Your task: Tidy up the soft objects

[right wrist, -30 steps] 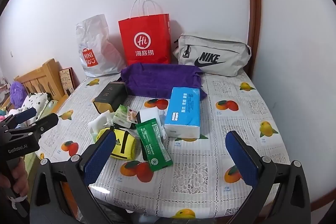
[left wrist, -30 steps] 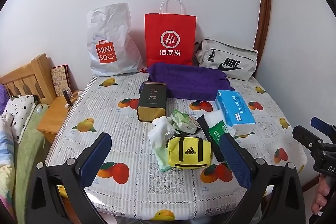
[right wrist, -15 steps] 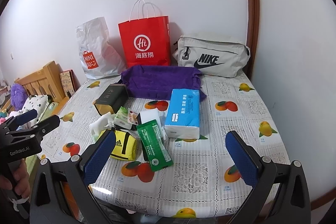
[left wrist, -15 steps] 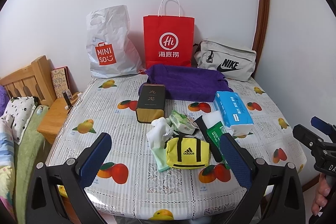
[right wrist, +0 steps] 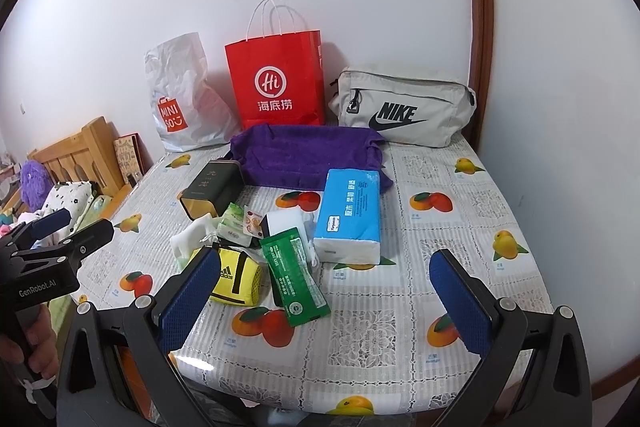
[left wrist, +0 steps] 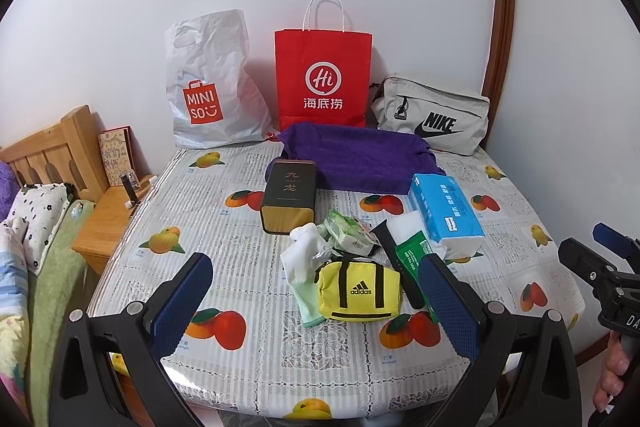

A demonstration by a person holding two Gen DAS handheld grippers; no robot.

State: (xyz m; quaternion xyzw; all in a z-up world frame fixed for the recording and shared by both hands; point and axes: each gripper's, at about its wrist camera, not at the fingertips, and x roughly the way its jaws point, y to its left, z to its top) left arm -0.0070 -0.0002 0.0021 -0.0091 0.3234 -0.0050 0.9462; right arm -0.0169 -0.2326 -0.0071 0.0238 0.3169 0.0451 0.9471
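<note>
A pile of soft things lies mid-table: a yellow Adidas pouch [left wrist: 359,290] [right wrist: 236,281], a white and green cloth [left wrist: 303,259], a green wipes pack [right wrist: 294,277], a small snack packet [left wrist: 347,231], and a blue tissue pack [left wrist: 446,211] [right wrist: 350,217]. A folded purple towel [left wrist: 360,157] [right wrist: 304,155] lies behind them. My left gripper [left wrist: 316,291] is open and empty, held near the front edge before the pouch. My right gripper [right wrist: 324,291] is open and empty, above the front edge near the wipes pack.
A black and gold tin [left wrist: 289,195] stands left of the pile. A white Miniso bag [left wrist: 208,87], a red paper bag [left wrist: 323,79] and a grey Nike bag [left wrist: 434,121] line the wall. A wooden nightstand [left wrist: 108,223] and bed [left wrist: 36,247] sit left of the fruit-print tablecloth [left wrist: 200,211].
Both grippers have drawn back and risen slightly, so the table's things sit a little lower and smaller in view. Nothing on the table has moved.
</note>
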